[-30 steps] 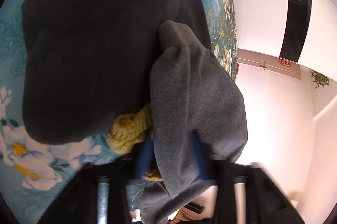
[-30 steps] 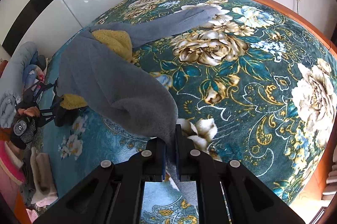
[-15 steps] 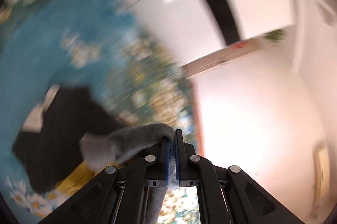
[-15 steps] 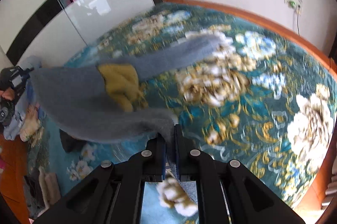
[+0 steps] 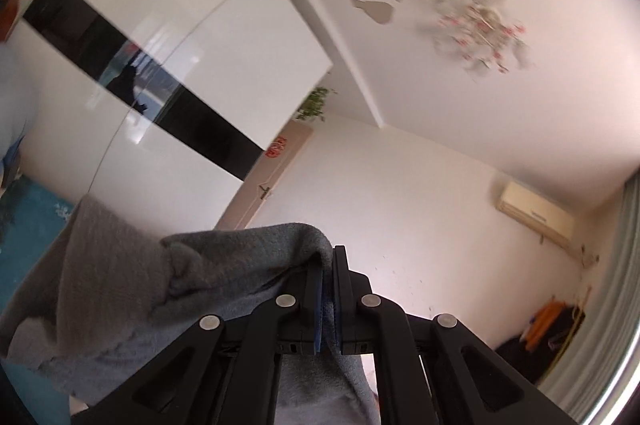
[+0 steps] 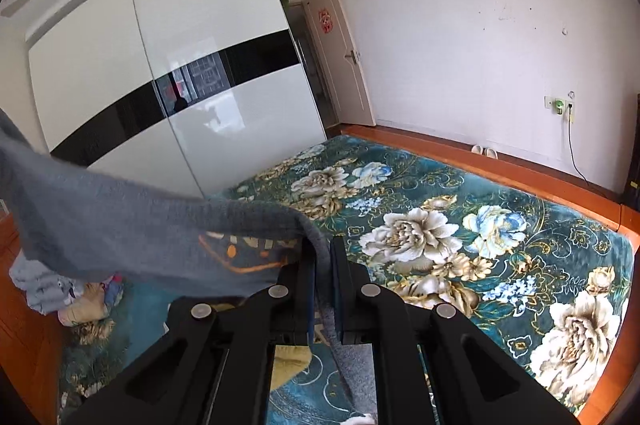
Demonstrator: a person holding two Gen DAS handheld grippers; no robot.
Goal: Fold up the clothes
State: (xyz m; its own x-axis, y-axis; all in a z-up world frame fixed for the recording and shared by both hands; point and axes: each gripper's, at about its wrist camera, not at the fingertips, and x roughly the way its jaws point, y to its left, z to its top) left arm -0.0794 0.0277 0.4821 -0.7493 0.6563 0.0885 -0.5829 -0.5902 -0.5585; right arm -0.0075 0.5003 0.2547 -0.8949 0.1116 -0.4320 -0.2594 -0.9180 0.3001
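Both the left gripper and right gripper are clamping a grey fleece sweatshirt, which is stretching sideways between the jaws above the floral bed.

A: Your left wrist view looks level along its tongs, catching wall and ceiling.
B: Your right view tilts down over the bed. Both share the wardrobe and door.
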